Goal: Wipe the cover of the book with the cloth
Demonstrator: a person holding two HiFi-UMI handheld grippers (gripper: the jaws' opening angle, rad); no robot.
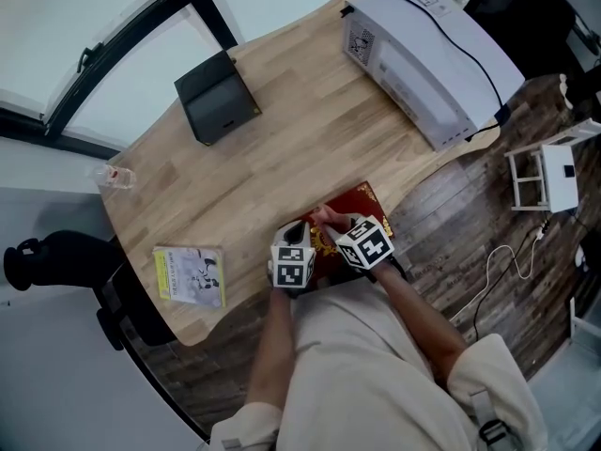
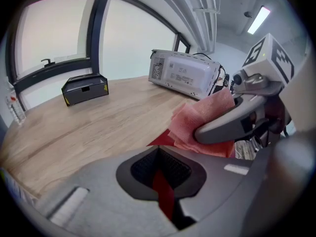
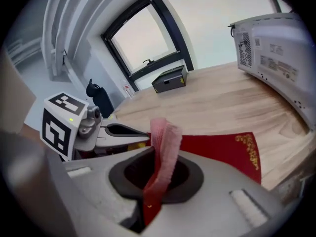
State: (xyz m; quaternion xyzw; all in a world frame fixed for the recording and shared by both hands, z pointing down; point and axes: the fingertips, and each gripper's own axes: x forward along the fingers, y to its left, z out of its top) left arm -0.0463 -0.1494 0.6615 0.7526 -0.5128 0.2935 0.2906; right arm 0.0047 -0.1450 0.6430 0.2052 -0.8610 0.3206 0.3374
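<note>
Holding the red book [image 3: 222, 149] at the near edge of the wooden table [image 1: 282, 139], we have our left gripper [image 2: 162, 184] closed on it, jaws pinched tight on a red edge of the cover. Our right gripper [image 3: 154, 181] is clamped on the pink cloth [image 3: 165, 137], a folded strip standing up from between its jaws, close over the book's near end. We judge the setup done: cloth in hand, book steadied. Whether the cloth touches the cover we cannot tell, and nothing marks any stretch as wiped, so the passes across the gold-trimmed cover look to be left.
</note>
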